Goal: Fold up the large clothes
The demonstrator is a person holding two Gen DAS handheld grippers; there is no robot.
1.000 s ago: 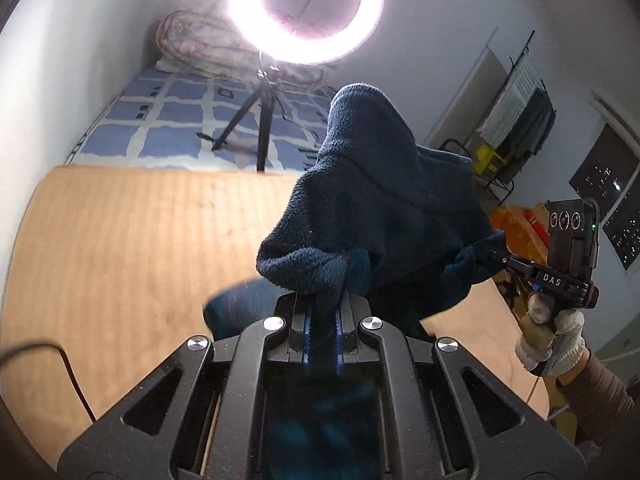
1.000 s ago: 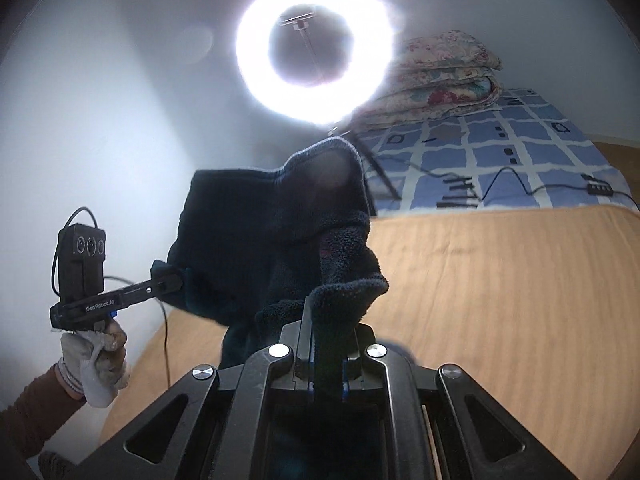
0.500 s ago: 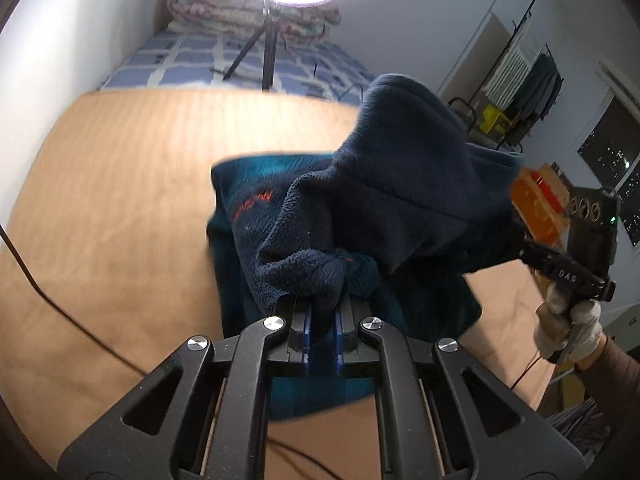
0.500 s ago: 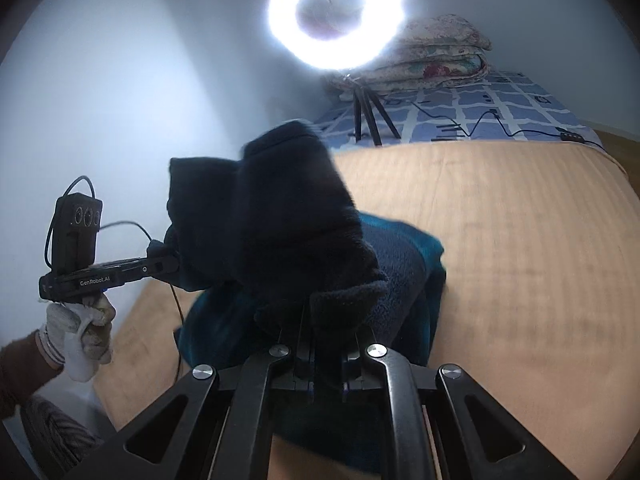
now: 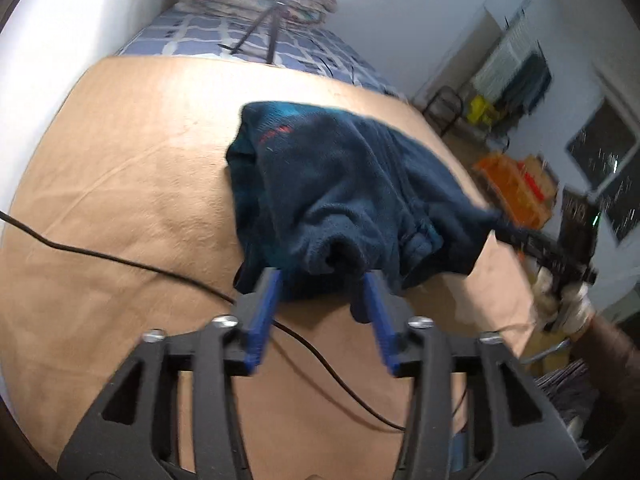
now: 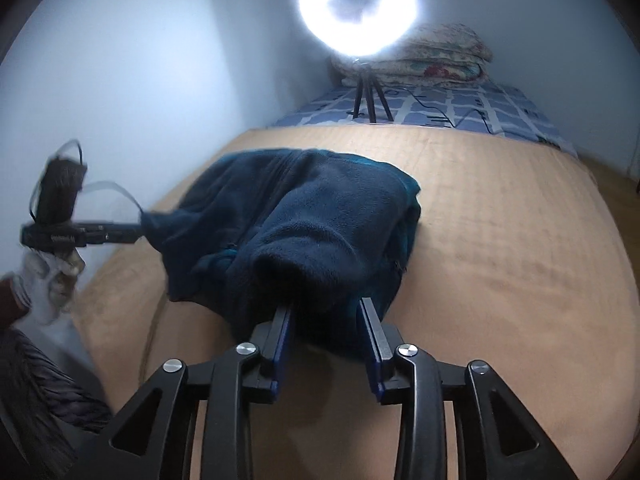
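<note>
A dark blue fleece garment [image 5: 340, 184] lies bunched and folded over on the tan bed cover [image 5: 132, 168], with red lettering on its far part. My left gripper [image 5: 320, 276] hovers at the garment's near edge, its jaws opening, and a rolled fleece cuff sits loosely between the blue pads [image 5: 264, 308] without being pressed. In the right wrist view the same garment [image 6: 320, 216] lies on the cover, and my right gripper [image 6: 326, 306] is also opening, with the fleece edge between its pads but released. Each view shows the other gripper at the garment's opposite side.
A black cable [image 5: 120, 260] runs across the cover under my left gripper. A ring light on a tripod [image 6: 360, 12] stands on the blue checked sheet [image 6: 440, 108], with folded quilts [image 6: 432, 56] behind. A drying rack and orange boxes [image 5: 516, 184] stand to the right.
Both grippers carried the raised fleece forward and down onto the rest of the garment. Both then opened and let the fabric go. The garment now lies doubled on the cover.
</note>
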